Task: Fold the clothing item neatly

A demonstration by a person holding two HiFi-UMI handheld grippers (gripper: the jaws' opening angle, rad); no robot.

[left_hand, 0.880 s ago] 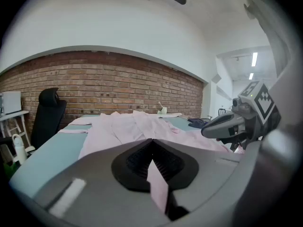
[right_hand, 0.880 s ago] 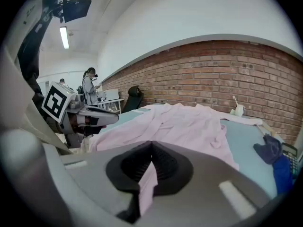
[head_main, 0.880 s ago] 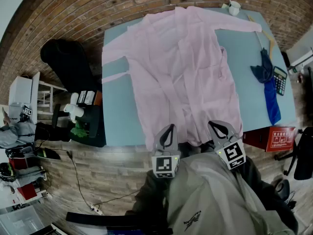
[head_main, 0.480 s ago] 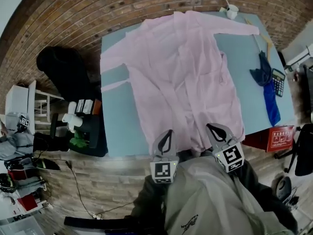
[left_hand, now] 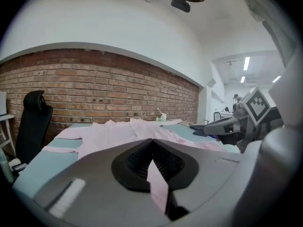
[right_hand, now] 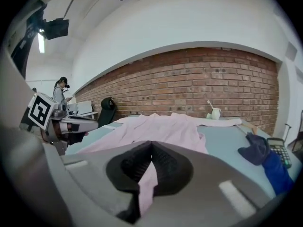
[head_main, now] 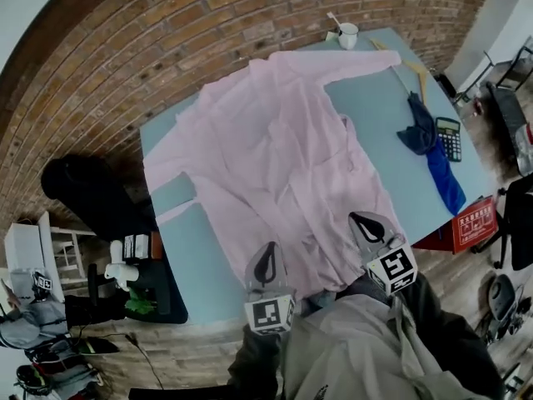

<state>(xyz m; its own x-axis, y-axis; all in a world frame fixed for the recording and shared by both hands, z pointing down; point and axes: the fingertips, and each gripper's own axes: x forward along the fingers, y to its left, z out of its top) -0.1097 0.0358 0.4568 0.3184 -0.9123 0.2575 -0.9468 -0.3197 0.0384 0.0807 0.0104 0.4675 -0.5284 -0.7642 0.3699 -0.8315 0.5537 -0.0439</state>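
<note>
A pale pink long-sleeved garment lies spread open on the light blue table, with its sleeves out to either side and its collar at the far end. My left gripper is shut on the garment's near hem left of centre, and pink cloth hangs out from between its closed jaws. My right gripper is shut on the near hem further right, with a pink strip pinched between its jaws. Both sit at the table's near edge.
A white cup stands at the far corner. A blue cloth, a calculator and a wooden stick lie on the table's right side. A red box sits below the right edge. A black chair stands at the left.
The head view has swung, so the table now sits slanted in the picture. Both grippers stay shut on the near hem, still side by side.
</note>
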